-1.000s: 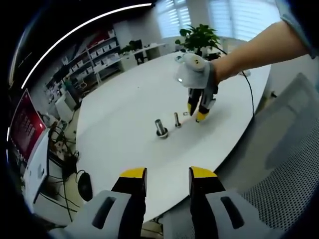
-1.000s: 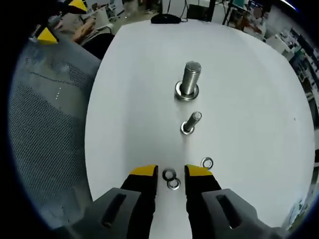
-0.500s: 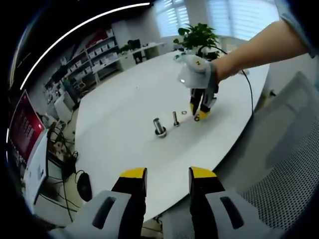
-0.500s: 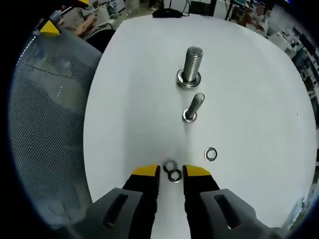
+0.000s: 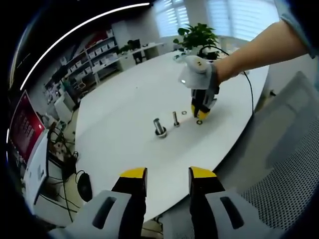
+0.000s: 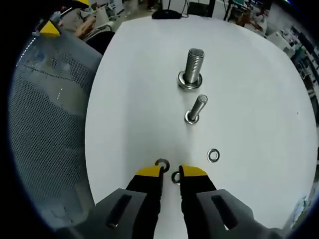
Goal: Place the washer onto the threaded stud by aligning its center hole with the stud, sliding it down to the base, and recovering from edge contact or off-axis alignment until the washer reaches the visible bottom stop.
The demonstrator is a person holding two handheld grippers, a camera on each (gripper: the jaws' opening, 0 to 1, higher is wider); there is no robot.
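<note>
Washers (image 6: 175,177) look thin, stiff and slick to me, so I'd pinch one by its rim. From the left gripper view, my left gripper (image 5: 165,175) idles open off the table (image 5: 124,104) while the right one (image 5: 200,113) points down. Right gripper view: right gripper (image 6: 171,172) nearly closed around that washer; I can't confirm grip. Stud (image 6: 195,109) stands ahead.

Bright, even office light, heavy fisheye bend.
Daylight pours through blinds (image 5: 234,17); a ceiling strip (image 5: 75,35) glares; soft shadows on the white table (image 6: 139,99); edges smear.
</note>
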